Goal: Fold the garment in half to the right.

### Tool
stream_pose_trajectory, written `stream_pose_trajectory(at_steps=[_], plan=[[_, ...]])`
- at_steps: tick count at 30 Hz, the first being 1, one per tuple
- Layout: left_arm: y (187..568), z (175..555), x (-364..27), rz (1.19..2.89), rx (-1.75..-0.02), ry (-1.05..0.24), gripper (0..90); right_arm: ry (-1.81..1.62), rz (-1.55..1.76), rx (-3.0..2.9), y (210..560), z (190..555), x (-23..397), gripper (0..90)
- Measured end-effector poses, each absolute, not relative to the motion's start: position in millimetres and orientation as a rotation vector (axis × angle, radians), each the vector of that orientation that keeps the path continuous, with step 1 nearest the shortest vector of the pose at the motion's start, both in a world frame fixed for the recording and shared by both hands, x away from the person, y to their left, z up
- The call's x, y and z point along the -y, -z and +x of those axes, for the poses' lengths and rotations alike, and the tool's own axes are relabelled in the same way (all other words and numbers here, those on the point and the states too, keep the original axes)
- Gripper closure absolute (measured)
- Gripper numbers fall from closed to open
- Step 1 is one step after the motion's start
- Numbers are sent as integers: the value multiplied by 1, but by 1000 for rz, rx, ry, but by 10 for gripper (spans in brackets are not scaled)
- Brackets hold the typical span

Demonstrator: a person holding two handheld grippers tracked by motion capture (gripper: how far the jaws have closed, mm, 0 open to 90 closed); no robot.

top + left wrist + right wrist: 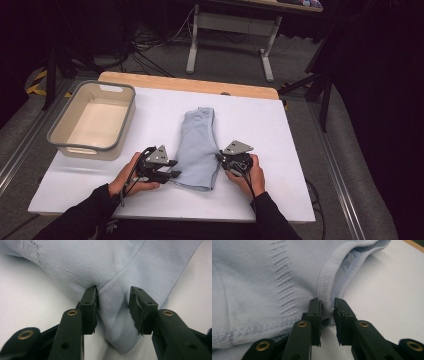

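- The garment (pixel 197 150), a pale blue ribbed knit folded into a long strip, lies near the middle of the worktop (pixel 280 130), its narrow end toward the far edge and its wider end toward the near edge.
- The left gripper (pixel 172 175) sits at the near left corner of the garment. In the left gripper view a folded corner of cloth (pixel 113 312) lies between the jaws; one pad touches it, the other stands clear. No grip is made yet.
- The right gripper (pixel 220 157) sits at the right edge of the garment. In the right gripper view the ribbed hem (pixel 325 290) runs into a narrow gap between the jaws. Whether the pads press on the cloth cannot be told.
- Before lifting, close both grippers fully on all layers; a single layer will likely let the fold fall open.
- Move both hands at the same height and pace to keep the strip flat.
- The tub (pixel 92 120) stands at the far left corner of the worktop, well apart from the garment; keep the cables clear of its rim.
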State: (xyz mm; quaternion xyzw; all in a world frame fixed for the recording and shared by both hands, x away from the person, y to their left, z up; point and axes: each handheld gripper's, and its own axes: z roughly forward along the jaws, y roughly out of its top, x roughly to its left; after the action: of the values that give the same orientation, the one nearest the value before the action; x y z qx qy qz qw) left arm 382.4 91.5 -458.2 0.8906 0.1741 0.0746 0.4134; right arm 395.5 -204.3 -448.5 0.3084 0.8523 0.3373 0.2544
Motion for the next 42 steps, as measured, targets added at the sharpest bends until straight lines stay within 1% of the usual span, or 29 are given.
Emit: stream_pose_trajectory(at_steps=[3,10,13,16,20,24,27,30,32,35,38,42], plan=[[457,379,-89,2243,-424,-208,602,-913,837,-2300,447,395,205,786],[451,367,-82,2275,-345,-266,595,-920,828,-2242,437,394,209,786],[452,363,-78,2294,-322,-300,591,-918,842,-2241,436,395,211,778],[453,364,-77,2292,-324,-295,591,-912,861,-2255,440,397,213,764],[450,362,-78,2293,-305,-321,583,-874,872,-2279,445,401,215,696],[441,362,-82,2247,-289,-349,568,-907,896,-2269,439,400,220,622],[433,362,-84,2207,-282,-386,551,-982,926,-2239,429,398,224,610],[425,362,-85,2162,-269,-460,555,-1062,936,-2184,417,394,228,639],[419,364,-84,2122,-252,-493,575,-1095,910,-2144,411,390,228,694],[414,375,-80,2082,-249,-486,636,-1128,828,-2099,408,384,221,809],[415,384,-75,2084,-246,-498,706,-1154,789,-2091,409,383,211,878],[418,397,-68,2098,-233,-495,807,-1172,760,-2110,415,387,197,886]])
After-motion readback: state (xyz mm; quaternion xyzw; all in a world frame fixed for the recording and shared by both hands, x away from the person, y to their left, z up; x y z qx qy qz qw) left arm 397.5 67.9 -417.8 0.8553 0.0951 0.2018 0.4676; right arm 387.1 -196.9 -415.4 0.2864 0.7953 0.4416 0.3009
